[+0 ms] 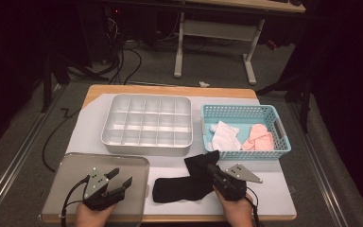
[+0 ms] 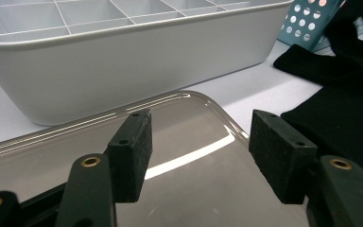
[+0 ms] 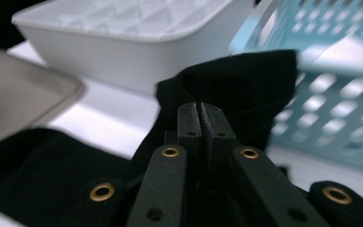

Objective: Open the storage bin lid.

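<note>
Right gripper (image 1: 216, 173) sits at lower right of the high view, its fingers (image 3: 189, 124) pressed together on a fold of the black sock (image 1: 184, 187). In the right gripper view the cloth bunches up just above and behind the fingertips, so the pinch looks thin: only an edge of fabric is caught. Hold that pinch firm and do not loosen it until the sock lies flat where you want it.

Sock position: lower centre of the high view, on the white worktop (image 1: 274, 189), bent in an L. One leg runs up toward the blue basket (image 1: 283, 137) at right and touches its front wall; the other runs left toward the tray (image 1: 75, 163). The sock lies just right of the tray and in front of the divided bin (image 1: 146, 144), apart from both.

Left gripper (image 1: 121, 177) hangs over the tray at lower left, fingers (image 2: 130, 151) spread, nothing between them. In the left gripper view the sock lies at right, beyond the right finger and off the tray's rim.

Judgement: the sock needs straightening or folding. Bring the left gripper across to the free end near the tray, pinch it close to the edge, then pull both ends apart level with the worktop. Keep the cloth clear of the basket holes; a snag there looks likely.
</note>
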The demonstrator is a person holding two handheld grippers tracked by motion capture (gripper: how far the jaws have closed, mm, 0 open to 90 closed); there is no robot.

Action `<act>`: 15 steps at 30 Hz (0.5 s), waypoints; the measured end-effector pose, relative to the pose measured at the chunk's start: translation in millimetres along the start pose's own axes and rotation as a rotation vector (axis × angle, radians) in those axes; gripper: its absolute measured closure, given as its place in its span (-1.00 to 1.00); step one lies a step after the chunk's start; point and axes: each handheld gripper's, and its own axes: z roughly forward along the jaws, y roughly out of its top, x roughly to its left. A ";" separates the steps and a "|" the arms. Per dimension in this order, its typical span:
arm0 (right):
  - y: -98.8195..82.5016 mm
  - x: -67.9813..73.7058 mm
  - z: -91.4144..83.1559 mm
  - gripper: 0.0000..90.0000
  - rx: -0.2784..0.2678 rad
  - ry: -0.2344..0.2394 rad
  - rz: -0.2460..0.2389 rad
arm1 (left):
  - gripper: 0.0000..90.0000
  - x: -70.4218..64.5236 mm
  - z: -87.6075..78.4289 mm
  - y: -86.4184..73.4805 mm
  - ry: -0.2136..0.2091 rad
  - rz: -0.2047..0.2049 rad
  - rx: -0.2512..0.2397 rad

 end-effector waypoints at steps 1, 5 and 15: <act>-3.4 2.5 1.9 0.93 0.014 0.008 -0.006 | -0.10 0.0 0.2 -0.1 0.000 -0.001 -0.001; -11.5 15.3 7.5 0.93 0.052 0.052 -0.019 | -0.10 -0.7 0.7 -0.1 -0.003 -0.003 -0.002; -11.9 65.9 32.0 0.90 0.101 0.208 -0.079 | -0.10 -1.9 0.4 0.2 -0.006 0.000 -0.003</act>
